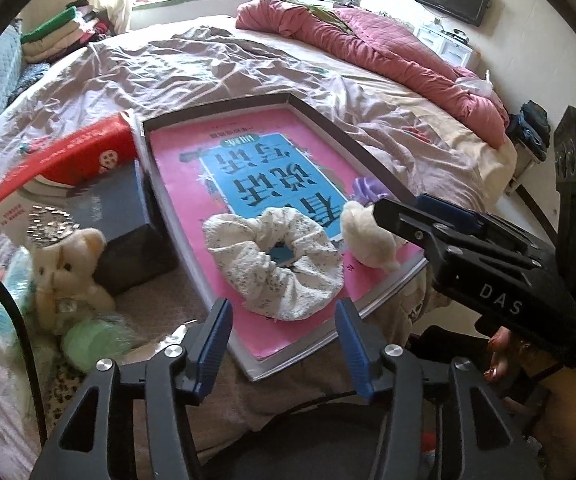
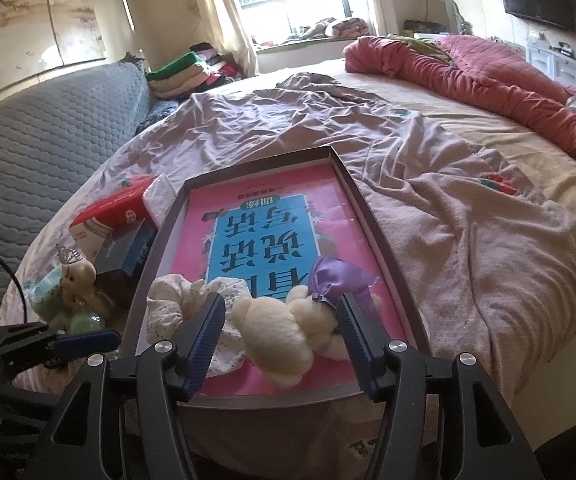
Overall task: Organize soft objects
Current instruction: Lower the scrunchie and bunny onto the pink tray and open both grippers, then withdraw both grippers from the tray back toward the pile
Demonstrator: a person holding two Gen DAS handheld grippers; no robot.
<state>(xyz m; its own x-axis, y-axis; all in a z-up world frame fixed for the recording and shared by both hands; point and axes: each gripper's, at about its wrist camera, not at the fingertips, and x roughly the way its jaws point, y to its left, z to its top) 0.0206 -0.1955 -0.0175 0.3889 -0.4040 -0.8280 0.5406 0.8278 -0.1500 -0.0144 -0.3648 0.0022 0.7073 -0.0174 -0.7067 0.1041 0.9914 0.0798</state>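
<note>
The right tool (image 1: pixel 380 204) carries the white letters "DAS" on its black body. The pink book (image 1: pixel 192 168) shows large Chinese characters upside down on its blue panel, not clearly readable.

Home bedroom: rumpled bed (image 2: pixel 368 128), quilt (image 2: pixel 468 76).

Both grippers, the left gripper (image 1: pixel 284 338) and the right gripper (image 2: pixel 282 336), are black metal with ribbed blue fingers (image 1: pixel 216 344) and silver screws; "DAS" marks the right one, and painted fingernails show beneath it.
</note>
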